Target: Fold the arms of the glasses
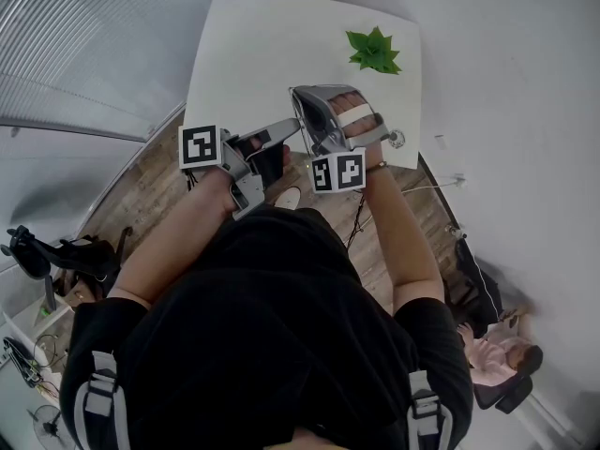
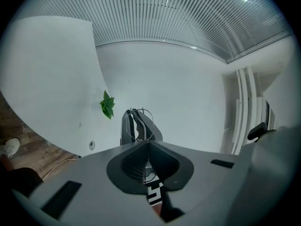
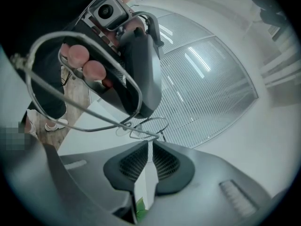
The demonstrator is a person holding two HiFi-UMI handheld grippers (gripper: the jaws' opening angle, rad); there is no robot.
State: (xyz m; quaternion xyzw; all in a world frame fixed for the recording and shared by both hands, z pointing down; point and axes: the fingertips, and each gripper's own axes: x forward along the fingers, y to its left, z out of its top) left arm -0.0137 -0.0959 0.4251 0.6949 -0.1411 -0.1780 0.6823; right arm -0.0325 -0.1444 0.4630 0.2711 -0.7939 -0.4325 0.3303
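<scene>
The thin wire-framed glasses (image 3: 153,134) hang in the air between my two grippers, above the near edge of the white table (image 1: 253,45). My left gripper (image 2: 148,141) is shut on the frame, and a wire lens rim (image 2: 141,109) rises just past its tips. My right gripper (image 3: 151,142) faces it, its jaws closed to a narrow slit on the end of a long wire arm that runs off to the upper left. In the head view the left gripper (image 1: 295,126) points right at the right gripper (image 1: 298,92). The wire itself is too fine to make out there.
A small green plant (image 1: 373,52) sits on the far part of the table. Wooden floor (image 1: 150,190) lies below the table's near edge, with a cable and dark gear on it. A wall of slatted blinds (image 2: 188,27) stands behind.
</scene>
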